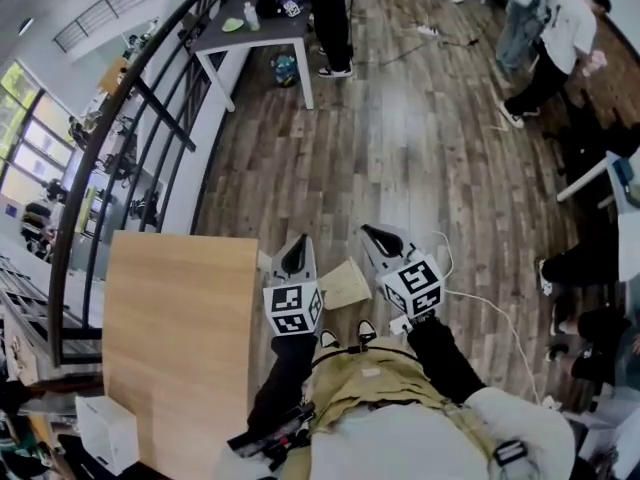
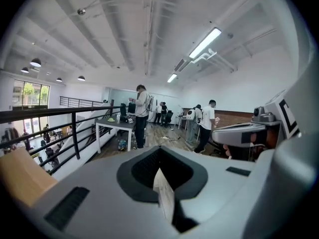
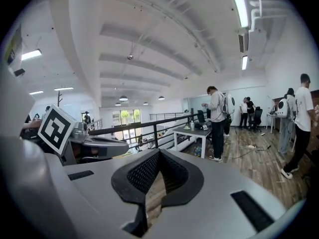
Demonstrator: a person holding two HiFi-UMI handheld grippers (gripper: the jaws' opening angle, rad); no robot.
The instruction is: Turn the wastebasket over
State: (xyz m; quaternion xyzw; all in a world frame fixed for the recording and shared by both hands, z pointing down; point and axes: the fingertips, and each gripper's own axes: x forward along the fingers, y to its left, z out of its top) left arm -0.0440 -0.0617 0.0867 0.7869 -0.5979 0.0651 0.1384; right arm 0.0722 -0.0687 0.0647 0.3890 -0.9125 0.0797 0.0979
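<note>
In the head view a tan box-like thing (image 1: 345, 284), likely the wastebasket, sits on the wood floor just in front of the person's shoes. Which way up it stands I cannot tell. My left gripper (image 1: 295, 254) and right gripper (image 1: 381, 240) are held up side by side above it, apart from it, pointing forward. The left gripper view shows the left gripper's (image 2: 159, 167) jaws closed together on nothing. Likewise, the right gripper's (image 3: 157, 172) jaws are shut and empty. Neither gripper view shows the wastebasket; both look out across the room.
A light wooden tabletop (image 1: 180, 338) lies close at the left, with a white box (image 1: 105, 433) by its near end. A black railing (image 1: 150, 98) curves behind it. A grey table (image 1: 255, 30) and several people (image 1: 545, 38) stand farther off. A white cable (image 1: 490, 308) runs over the floor at right.
</note>
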